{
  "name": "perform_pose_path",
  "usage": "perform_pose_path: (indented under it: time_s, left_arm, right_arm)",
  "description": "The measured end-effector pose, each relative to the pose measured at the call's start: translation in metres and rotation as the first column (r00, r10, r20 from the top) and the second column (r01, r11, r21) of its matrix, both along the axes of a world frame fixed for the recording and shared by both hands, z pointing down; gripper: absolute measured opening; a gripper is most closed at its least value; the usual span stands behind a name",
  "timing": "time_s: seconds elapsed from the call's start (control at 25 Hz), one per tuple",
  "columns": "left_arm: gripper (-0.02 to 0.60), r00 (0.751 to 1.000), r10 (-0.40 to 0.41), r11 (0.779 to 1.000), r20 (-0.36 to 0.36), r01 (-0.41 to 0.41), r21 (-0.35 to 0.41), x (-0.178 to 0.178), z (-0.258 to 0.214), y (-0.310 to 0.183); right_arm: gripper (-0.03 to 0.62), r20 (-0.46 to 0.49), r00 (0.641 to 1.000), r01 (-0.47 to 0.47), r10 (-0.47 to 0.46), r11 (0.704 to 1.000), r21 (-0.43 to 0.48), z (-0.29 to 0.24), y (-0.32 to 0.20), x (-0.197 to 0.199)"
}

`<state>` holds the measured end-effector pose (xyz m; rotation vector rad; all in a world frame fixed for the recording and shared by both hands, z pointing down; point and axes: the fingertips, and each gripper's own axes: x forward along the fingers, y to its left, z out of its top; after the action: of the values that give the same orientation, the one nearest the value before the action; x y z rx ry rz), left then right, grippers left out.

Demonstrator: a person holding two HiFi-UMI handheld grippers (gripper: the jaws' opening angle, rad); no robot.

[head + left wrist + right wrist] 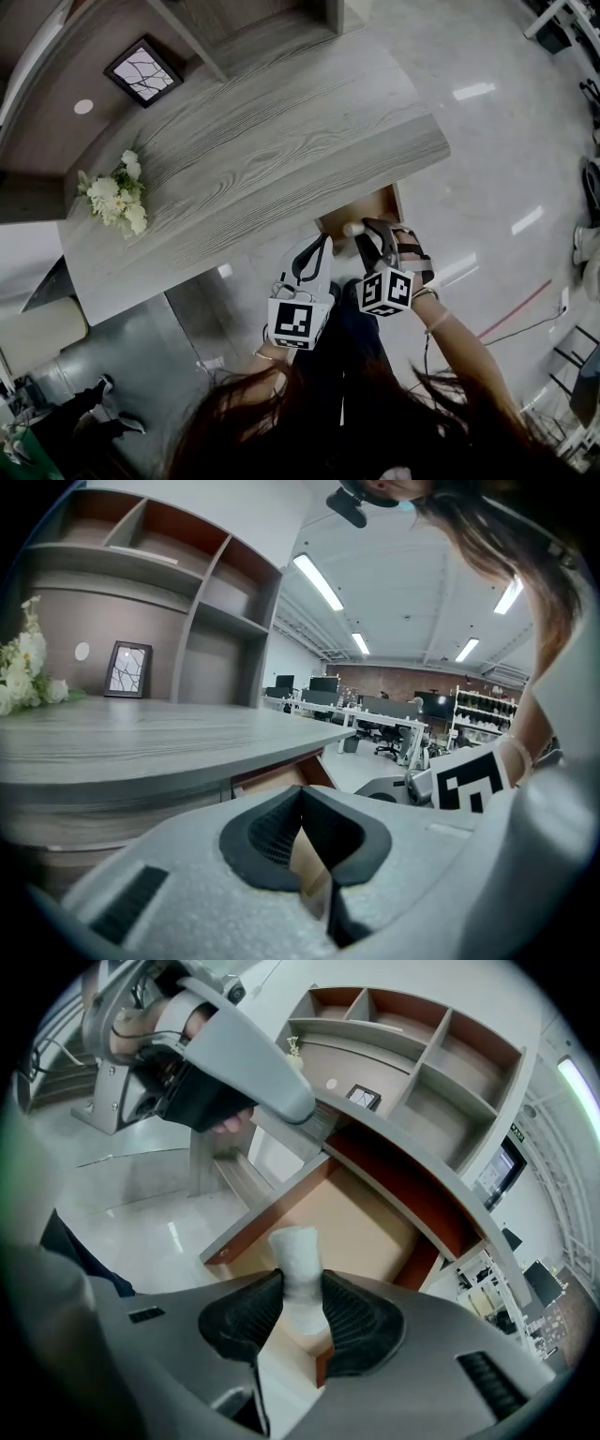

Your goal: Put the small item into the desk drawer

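Observation:
The small item (298, 1260) is a white roll. My right gripper (300, 1288) is shut on it, with its upper end sticking out past the pads. It hangs over the open desk drawer (356, 1213), whose tan bottom is bare. From the head view the item (352, 229) sits above the drawer (375, 208) at the desk's right end, held by my right gripper (364, 234). My left gripper (317, 248) hovers just left of it, beside the drawer. Its pads meet at the tips with nothing in them (300, 803).
The grey wood desk top (262, 159) carries a bunch of white flowers (117, 197) and a small picture frame (142, 71). Open shelves (422, 1054) rise behind the desk. Glossy floor spreads to the right, and the person's hair and legs fill the bottom of the head view.

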<state>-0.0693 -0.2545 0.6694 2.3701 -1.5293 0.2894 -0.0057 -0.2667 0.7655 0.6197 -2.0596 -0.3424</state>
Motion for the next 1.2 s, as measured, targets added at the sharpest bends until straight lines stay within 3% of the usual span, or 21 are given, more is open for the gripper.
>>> perform_pose_path:
  time_s: [1.2]
  left_arm:
    - [0.015, 1.0, 0.007, 0.998, 0.002, -0.006, -0.064, 0.008, 0.04, -0.008]
  right_arm:
    - [0.121, -0.079, 0.996, -0.046, 0.036, 0.99, -0.134, 0.063, -0.015, 0.0]
